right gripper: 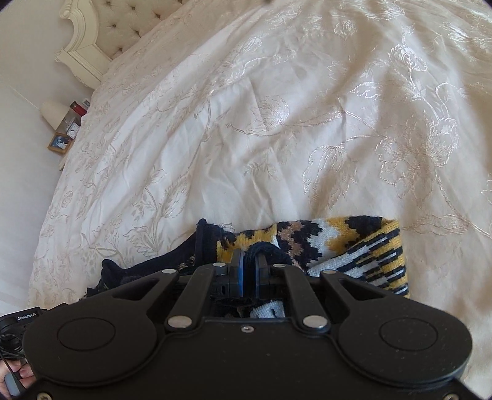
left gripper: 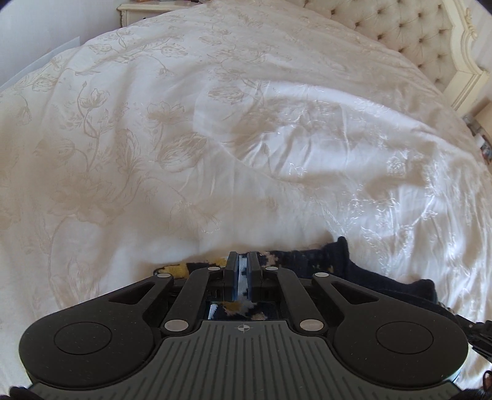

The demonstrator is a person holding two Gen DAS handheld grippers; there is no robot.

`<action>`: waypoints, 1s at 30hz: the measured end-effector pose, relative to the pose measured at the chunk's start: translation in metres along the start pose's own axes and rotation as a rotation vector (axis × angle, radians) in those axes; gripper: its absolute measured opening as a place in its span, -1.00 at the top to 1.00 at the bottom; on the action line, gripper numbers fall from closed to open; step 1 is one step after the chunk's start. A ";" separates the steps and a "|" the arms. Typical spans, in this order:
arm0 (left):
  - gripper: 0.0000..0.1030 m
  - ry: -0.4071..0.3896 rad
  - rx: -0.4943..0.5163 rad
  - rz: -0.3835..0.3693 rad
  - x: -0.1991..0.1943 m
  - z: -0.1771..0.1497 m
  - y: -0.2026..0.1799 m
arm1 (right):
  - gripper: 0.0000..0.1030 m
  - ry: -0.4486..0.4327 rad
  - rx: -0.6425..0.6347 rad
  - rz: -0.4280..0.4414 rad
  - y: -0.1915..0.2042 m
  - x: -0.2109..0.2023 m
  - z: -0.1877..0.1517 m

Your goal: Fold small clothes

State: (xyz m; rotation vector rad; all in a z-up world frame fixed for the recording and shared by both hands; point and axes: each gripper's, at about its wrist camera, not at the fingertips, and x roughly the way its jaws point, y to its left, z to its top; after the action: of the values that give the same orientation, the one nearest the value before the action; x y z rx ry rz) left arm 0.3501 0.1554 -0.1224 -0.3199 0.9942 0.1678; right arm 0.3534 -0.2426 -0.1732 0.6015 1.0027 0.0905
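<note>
Hand-held gripper (right gripper: 248, 264) over floral bedspread (right gripper: 246, 138)

Knit garment (right gripper: 353, 246) mostly hidden under both gripper bodies; full shape can't be told. Bedside items (right gripper: 69, 123) too small to ID. Hand (right gripper: 12, 378) cut off at frame edge.

Knitted garment (right gripper: 353, 246), navy, yellow and white: one, at the near edge of the bedspread (right gripper: 246, 138). Bedspread, white with floral embroidery: one. Grippers: two, left gripper (left gripper: 242, 261) and right gripper (right gripper: 248, 261). Tufted headboard (right gripper: 123, 21): one. Small clocks (right gripper: 71, 130) beside the bed's left edge: two. Framed picture (right gripper: 60, 143): one.
</note>
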 end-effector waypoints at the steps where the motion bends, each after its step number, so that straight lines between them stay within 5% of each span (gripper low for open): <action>1: 0.89 -0.002 0.010 0.003 0.001 0.002 -0.001 | 0.74 0.002 0.004 0.001 -0.001 0.002 0.000; 7: 0.84 0.030 0.125 -0.052 0.005 0.002 -0.014 | 0.65 0.001 0.040 0.006 -0.007 0.002 0.002; 11: 0.83 0.051 0.192 -0.082 0.003 -0.008 -0.028 | 0.11 -0.098 0.041 0.013 -0.008 -0.021 0.007; 15: 0.82 0.031 0.274 -0.095 -0.010 -0.026 -0.046 | 0.11 -0.125 -0.034 0.014 -0.002 -0.042 0.008; 19: 0.74 0.023 0.376 -0.106 -0.025 -0.055 -0.064 | 0.11 -0.060 -0.164 0.016 0.015 -0.046 -0.007; 21: 0.47 0.023 0.421 -0.111 -0.031 -0.072 -0.070 | 0.11 -0.012 -0.251 0.008 0.027 -0.040 -0.020; 27: 0.46 0.062 0.551 -0.113 -0.024 -0.109 -0.081 | 0.12 0.094 -0.465 -0.012 0.055 -0.006 -0.049; 30: 0.46 0.066 0.577 -0.058 -0.004 -0.108 -0.079 | 0.16 0.090 -0.531 -0.091 0.059 0.015 -0.045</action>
State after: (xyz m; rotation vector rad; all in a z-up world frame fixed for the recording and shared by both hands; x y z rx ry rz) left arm 0.2846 0.0444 -0.1580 0.1749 1.0518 -0.1842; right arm 0.3364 -0.1688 -0.1721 0.0672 1.0385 0.2953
